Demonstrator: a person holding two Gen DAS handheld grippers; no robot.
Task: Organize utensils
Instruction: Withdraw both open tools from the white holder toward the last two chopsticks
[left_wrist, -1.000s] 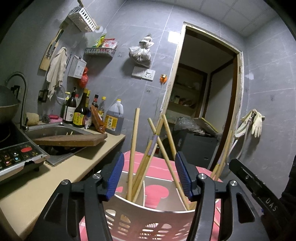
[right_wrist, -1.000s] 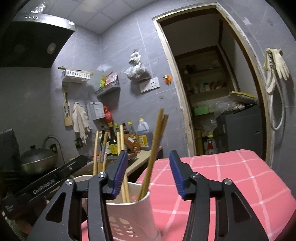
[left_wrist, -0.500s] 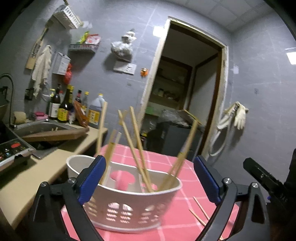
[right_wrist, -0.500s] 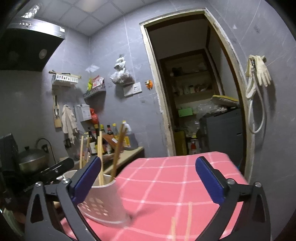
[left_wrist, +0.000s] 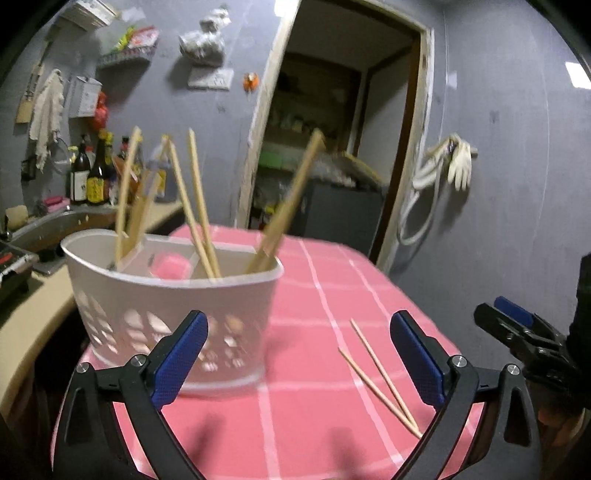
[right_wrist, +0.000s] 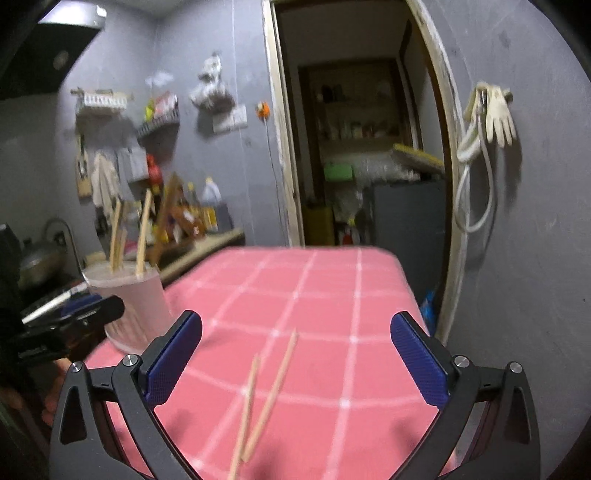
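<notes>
While both fingers pairs gape empty | white basket (left_wrist: 177, 295) holds upright chopsticks (left_wrist: 199, 206) | two loose chopsticks (right_wrist: 266, 391) on cloth

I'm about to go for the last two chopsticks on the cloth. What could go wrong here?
1. The loose chopsticks lie crossed at one end; pinching one may drag or flick the other.
2. They lie flat on soft cloth, so the open right hand-held gripper may snag fabric.
3. The holder sits near the table edge; a nudge could tip it.

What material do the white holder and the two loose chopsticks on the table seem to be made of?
Holder: probably plastic, white and smooth, with moulded cut-out holes in its wall. Loose chopsticks: likely bamboo or wood, pale tan and matte, thin and tapered; grain is too blurred to confirm.
</notes>
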